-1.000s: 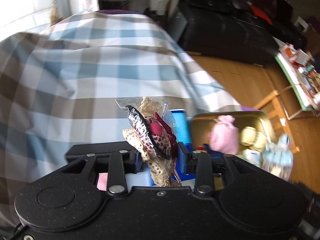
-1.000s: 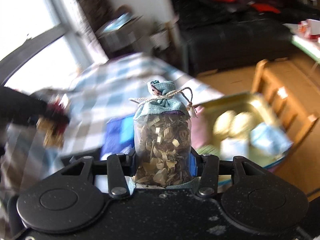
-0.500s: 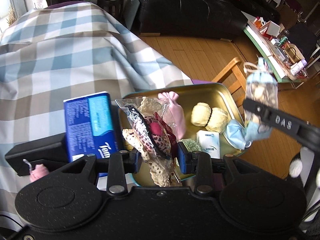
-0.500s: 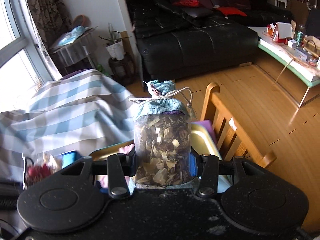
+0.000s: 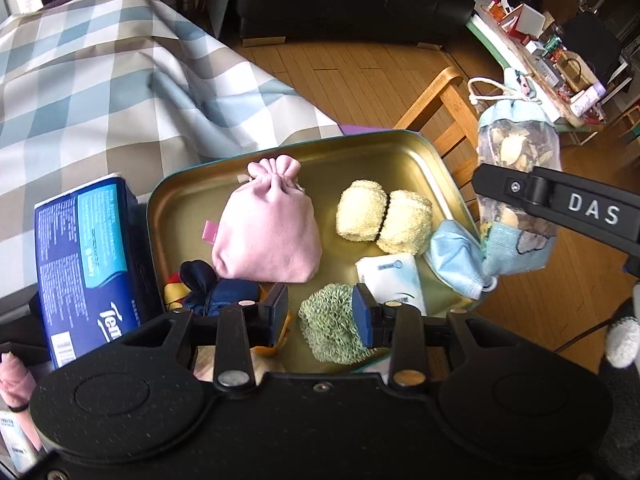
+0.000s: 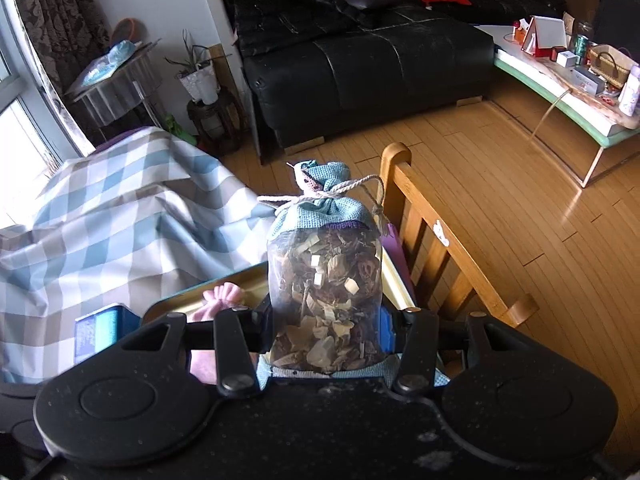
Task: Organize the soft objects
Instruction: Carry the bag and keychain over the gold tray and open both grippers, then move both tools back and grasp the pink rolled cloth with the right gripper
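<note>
From the left wrist view, the gold tray [image 5: 400,148] already held most of the soft things: a pink pouch [image 5: 268,236], a rolled yellow towel [image 5: 384,216], a blue face mask [image 5: 456,256] draped over the right rim, a white packet [image 5: 390,276], a green knitted piece [image 5: 328,328] and a dark blue cloth [image 5: 220,292]. The left gripper [image 5: 320,310] hung over the tray's near end, its fingers a narrow gap apart and nothing pinched between them; the green piece lay below, in the tray. A blue tissue pack [image 5: 88,256] stood just outside the tray's left rim on the checked cloth [image 5: 100,80], and something pink [image 5: 12,376] showed at the lower left corner, so some sorting probably remained. At the right edge the right gripper [image 5: 516,196] carried a herb sachet [image 5: 516,152] out beyond the tray's right rim. From the right wrist view, the fingers were clamped on the sachet's clear belly, with its tied blue top upright. The tray's far rim and the top of the pink pouch showed below and to the left of it, with a wooden chair [image 6: 436,248] to the right. The sachet was not yet in the tray, and placing it there looked like the step in hand.
</note>
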Action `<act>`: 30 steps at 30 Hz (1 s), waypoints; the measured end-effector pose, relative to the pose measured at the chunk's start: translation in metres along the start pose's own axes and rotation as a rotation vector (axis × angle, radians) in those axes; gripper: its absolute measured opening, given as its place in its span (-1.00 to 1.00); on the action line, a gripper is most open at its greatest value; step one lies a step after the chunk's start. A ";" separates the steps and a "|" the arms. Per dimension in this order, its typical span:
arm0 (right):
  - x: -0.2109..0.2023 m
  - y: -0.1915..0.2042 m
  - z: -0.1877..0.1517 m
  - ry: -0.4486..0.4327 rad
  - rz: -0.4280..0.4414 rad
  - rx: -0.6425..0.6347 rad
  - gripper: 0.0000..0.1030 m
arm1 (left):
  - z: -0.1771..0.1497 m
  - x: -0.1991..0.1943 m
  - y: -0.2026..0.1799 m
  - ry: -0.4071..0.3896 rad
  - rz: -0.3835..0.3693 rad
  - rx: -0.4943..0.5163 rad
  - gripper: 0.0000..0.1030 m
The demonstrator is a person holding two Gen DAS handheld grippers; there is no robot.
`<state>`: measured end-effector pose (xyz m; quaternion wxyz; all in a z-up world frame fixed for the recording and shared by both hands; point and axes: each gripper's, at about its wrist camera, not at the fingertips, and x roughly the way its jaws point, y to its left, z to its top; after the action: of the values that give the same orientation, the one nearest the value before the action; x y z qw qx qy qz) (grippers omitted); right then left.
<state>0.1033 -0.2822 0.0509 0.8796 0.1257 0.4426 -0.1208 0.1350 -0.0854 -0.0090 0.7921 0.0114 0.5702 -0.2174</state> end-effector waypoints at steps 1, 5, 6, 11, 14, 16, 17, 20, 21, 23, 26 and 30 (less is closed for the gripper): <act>0.001 0.001 -0.001 0.005 -0.004 -0.008 -0.09 | 0.000 0.002 0.000 -0.004 0.010 0.005 -0.31; 0.005 0.008 -0.002 0.022 -0.017 -0.034 -0.09 | 0.001 0.002 0.007 -0.024 0.043 0.000 -0.23; 0.007 0.010 -0.002 0.027 -0.018 -0.040 -0.09 | 0.001 0.001 0.010 -0.030 0.053 -0.006 -0.15; 0.013 0.021 -0.003 0.051 0.010 -0.063 -0.08 | -0.001 -0.013 0.032 -0.071 0.095 -0.055 -0.06; 0.014 0.025 -0.001 0.052 0.026 -0.059 0.10 | -0.002 -0.020 0.044 -0.092 0.118 -0.079 0.04; 0.012 0.026 0.001 0.037 0.017 -0.057 0.21 | -0.003 -0.025 0.051 -0.099 0.131 -0.089 0.04; 0.012 0.027 0.001 0.031 0.006 -0.058 0.21 | -0.003 -0.026 0.054 -0.099 0.134 -0.094 0.04; 0.013 0.025 0.000 0.035 -0.013 -0.054 0.21 | -0.005 -0.027 0.062 -0.099 0.140 -0.109 0.05; 0.013 0.024 0.000 0.039 -0.016 -0.051 0.21 | -0.005 -0.027 0.064 -0.099 0.141 -0.114 0.05; 0.014 0.022 -0.001 0.041 -0.025 -0.045 0.21 | -0.007 -0.029 0.067 -0.098 0.144 -0.121 0.07; 0.014 0.018 -0.002 0.042 -0.037 -0.029 0.21 | -0.011 -0.030 0.071 -0.095 0.150 -0.123 0.08; 0.013 0.013 -0.002 0.042 -0.044 0.000 0.21 | -0.017 -0.037 0.077 -0.101 0.159 -0.127 0.12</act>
<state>0.1139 -0.2705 0.0412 0.8671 0.1185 0.4638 -0.1377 0.1379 0.0010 0.0009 0.8338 -0.0044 0.5394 -0.1176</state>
